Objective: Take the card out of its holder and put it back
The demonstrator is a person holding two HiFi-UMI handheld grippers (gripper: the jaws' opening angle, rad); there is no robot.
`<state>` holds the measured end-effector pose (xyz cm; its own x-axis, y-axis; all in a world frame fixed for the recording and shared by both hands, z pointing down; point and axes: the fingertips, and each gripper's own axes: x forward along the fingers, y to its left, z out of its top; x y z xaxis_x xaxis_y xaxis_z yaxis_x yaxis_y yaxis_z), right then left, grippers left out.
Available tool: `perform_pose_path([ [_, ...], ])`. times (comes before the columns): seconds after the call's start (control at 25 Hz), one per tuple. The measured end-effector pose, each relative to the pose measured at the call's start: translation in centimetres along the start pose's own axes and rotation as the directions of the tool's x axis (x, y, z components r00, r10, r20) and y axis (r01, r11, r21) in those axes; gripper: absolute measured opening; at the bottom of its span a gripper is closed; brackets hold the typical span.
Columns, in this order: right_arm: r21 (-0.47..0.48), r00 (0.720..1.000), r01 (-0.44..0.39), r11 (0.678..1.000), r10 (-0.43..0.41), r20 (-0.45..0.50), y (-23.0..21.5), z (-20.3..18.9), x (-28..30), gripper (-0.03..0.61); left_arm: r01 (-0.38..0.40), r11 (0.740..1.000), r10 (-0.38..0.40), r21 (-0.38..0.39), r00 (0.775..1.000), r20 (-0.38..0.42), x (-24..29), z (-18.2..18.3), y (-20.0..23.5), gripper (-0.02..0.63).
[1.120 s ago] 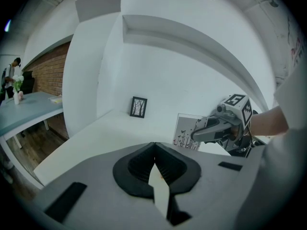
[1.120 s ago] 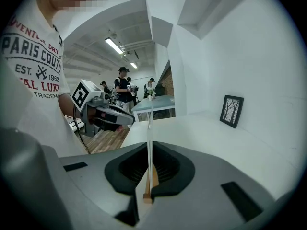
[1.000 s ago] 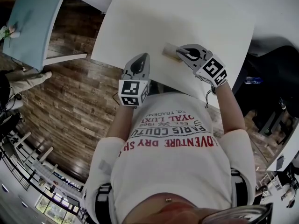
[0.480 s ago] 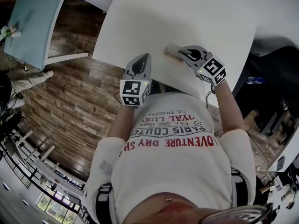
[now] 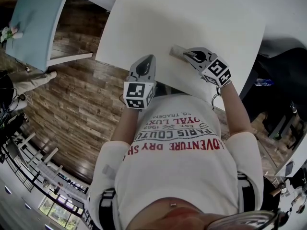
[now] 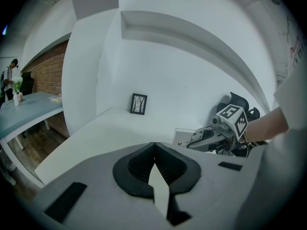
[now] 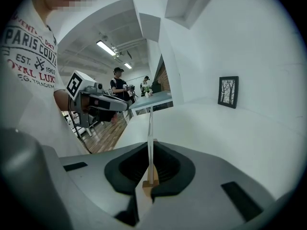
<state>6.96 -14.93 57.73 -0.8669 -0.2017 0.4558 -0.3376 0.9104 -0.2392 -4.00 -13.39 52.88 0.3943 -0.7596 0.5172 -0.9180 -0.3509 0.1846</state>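
Note:
My right gripper [image 5: 188, 55] is shut on the card [image 5: 176, 51] and holds it over the near edge of the white table [image 5: 192, 18]. In the right gripper view the card [image 7: 150, 128] shows edge-on as a thin upright sheet between the jaws of the right gripper [image 7: 150, 164]. A small wooden holder block [image 7: 151, 180] sits at its near end, deep between the jaws. From the left gripper view the card [image 6: 183, 138] is white with dark print. My left gripper [image 5: 148, 59] hangs at the table's near edge, left of the card, shut with nothing in it [image 6: 154, 159].
A small black-framed picture [image 6: 139, 103] stands against the wall at the back of the table. A pale blue table [image 5: 29, 23] stands to the left over the wooden floor [image 5: 72, 99]. People stand in the background [image 7: 117, 83].

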Motion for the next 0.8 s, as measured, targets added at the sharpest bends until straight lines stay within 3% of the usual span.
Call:
perform_pose_path([
  [0.36,0.064,0.999,-0.042,0.997,0.041,0.018,0.1,-0.2,0.0,0.037,0.015,0.999,-0.016,0.046,1.0,0.016,0.2,1.4,-0.6,0.025],
  [0.44,0.058,0.999,-0.022,0.998,0.02,0.035,-0.3,0.2,-0.1,0.05,0.02,0.998,-0.021,0.062,1.0,0.019,0.3,1.7,-0.7,0.025],
  [0.52,0.062,0.997,-0.002,0.998,-0.002,0.073,-0.5,1.2,-0.4,0.128,0.027,0.997,-0.029,0.072,0.999,0.026,0.3,2.3,-0.8,0.025],
  [0.8,0.042,0.979,0.123,0.992,-0.128,0.158,-0.2,4.5,-2.3,0.135,0.089,0.99,-0.097,0.113,0.992,0.074,-0.1,4.3,-1.7,0.025],
])
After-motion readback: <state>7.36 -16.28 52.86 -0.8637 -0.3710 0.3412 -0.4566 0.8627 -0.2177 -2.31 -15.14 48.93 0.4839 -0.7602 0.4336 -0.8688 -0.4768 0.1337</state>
